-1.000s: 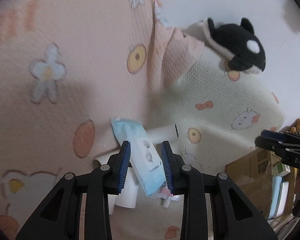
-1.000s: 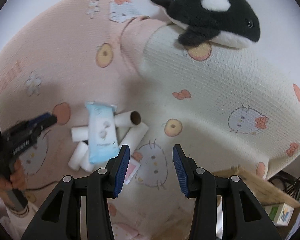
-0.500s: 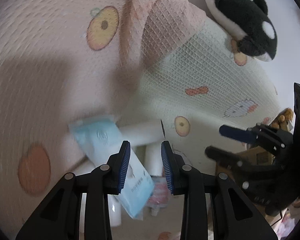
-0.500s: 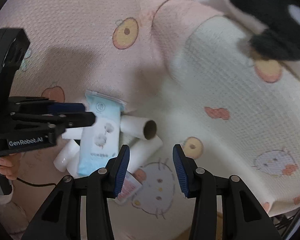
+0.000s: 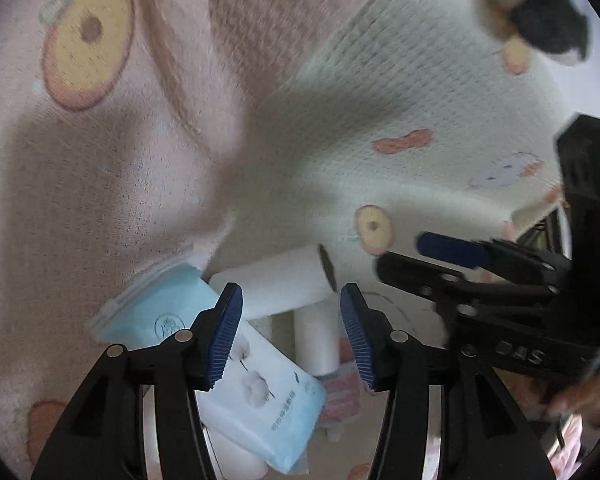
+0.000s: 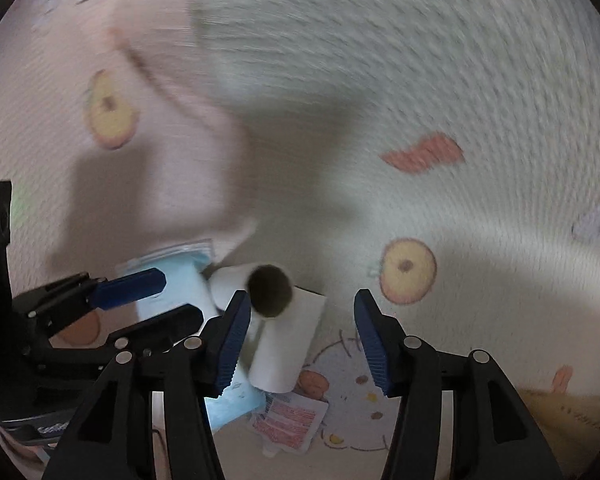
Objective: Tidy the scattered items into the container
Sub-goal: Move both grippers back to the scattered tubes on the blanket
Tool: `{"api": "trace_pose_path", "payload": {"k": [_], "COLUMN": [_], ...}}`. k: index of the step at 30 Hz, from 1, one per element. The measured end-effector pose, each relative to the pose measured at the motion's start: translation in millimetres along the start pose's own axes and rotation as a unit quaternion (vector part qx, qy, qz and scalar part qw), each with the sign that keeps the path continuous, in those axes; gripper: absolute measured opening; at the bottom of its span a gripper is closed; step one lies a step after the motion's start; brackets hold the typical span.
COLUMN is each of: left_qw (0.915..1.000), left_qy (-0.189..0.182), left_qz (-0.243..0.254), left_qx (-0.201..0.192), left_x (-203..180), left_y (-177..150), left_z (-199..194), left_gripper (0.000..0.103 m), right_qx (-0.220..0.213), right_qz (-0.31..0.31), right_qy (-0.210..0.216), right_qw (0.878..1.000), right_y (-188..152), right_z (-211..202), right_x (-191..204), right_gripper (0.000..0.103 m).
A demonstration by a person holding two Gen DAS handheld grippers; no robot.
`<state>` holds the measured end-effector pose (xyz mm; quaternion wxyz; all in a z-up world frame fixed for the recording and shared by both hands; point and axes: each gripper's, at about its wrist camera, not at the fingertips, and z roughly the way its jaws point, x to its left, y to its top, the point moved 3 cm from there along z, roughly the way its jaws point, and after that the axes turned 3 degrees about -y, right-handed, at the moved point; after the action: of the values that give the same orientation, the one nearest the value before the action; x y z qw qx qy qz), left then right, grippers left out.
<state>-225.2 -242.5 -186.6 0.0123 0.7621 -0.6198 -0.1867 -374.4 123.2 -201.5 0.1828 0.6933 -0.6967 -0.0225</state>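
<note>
We see our left gripper (image 5: 291, 334) and right gripper (image 6: 300, 338), jaws just widening and empty, above a blue wipes pack (image 5: 256, 384) lying over white cardboard tubes (image 6: 278, 350) on a patterned blanket (image 6: 420, 100).

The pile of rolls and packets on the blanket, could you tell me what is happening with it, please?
A person holds two grippers over the pile. The left gripper is over the blue tissue pack, the right gripper over a white paper roll. Both sets of jaws have just been opening; neither grips anything. A small pink sachet lies beside them.
</note>
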Motion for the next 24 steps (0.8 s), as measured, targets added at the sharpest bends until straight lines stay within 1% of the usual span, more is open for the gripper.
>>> {"api": "trace_pose_path", "payload": {"k": [2,5,7,9,12,14,15,16,17,18,19,20,21,23,24], "left_qw": [0.9999,0.9997,0.9997,0.9999,0.9994,0.9989,0.9987,0.9987,0.9990,0.9994,0.9998,0.9998,0.9998,0.9995,0.9994], "left_qy": [0.003,-0.017,-0.016,-0.003,0.028,0.040,0.046,0.047,0.043,0.033,0.021,0.014,0.013,0.024,0.028], "left_qz": [-0.007,-0.017,-0.018,-0.010,0.016,0.016,0.008,0.002,-0.001,-0.004,-0.008,-0.010,-0.012,-0.004,-0.001], "left_qx": [0.007,0.008,0.005,0.001,0.010,0.018,0.021,0.019,0.013,0.007,0.000,-0.004,-0.009,-0.021,-0.022], "left_x": [-1,-4,-7,-12,-19,-18,-16,-12,-10,-9,-7,-6,-5,-2,-1], "left_y": [3,5,8,11,12,13,12,10,9,9,7,6,4,-1,-3], "left_z": [9,14,17,20,29,36,38,37,36,34,30,27,22,13,9], "left_gripper": [0.055,0.055,0.055,0.055,0.055,0.055,0.055,0.049,0.046,0.038,0.028,0.024,0.016,0.013,0.011], "right_qx": [0.004,0.005,0.012,0.015,0.013,0.015,0.013,0.013,0.013,0.016,0.019,0.020,0.018,0.017,0.013], "right_qz": [0.009,0.018,0.031,0.043,0.058,0.061,0.062,0.061,0.060,0.061,0.064,0.067,0.063,0.058,0.047], "right_qy": [-0.003,-0.012,-0.009,-0.011,-0.016,-0.015,-0.010,-0.004,-0.001,0.006,0.014,0.023,0.034,0.036,0.044], "right_qw": [1.000,1.000,0.999,0.999,0.998,0.998,0.998,0.998,0.998,0.998,0.998,0.997,0.997,0.998,0.998], "right_y": [-1,1,0,-1,-2,-3,-3,-4,-5,-6,-7,-10,-12,-13,-15], "right_z": [3,8,12,13,13,12,11,10,8,8,8,6,4,3,1], "right_x": [-7,-16,-23,-28,-38,-41,-43,-44,-46,-47,-48,-48,-44,-42,-36], "right_gripper": [0.051,0.051,0.051,0.051,0.051,0.051,0.051,0.051,0.051,0.051,0.051,0.051,0.051,0.051,0.051]}}
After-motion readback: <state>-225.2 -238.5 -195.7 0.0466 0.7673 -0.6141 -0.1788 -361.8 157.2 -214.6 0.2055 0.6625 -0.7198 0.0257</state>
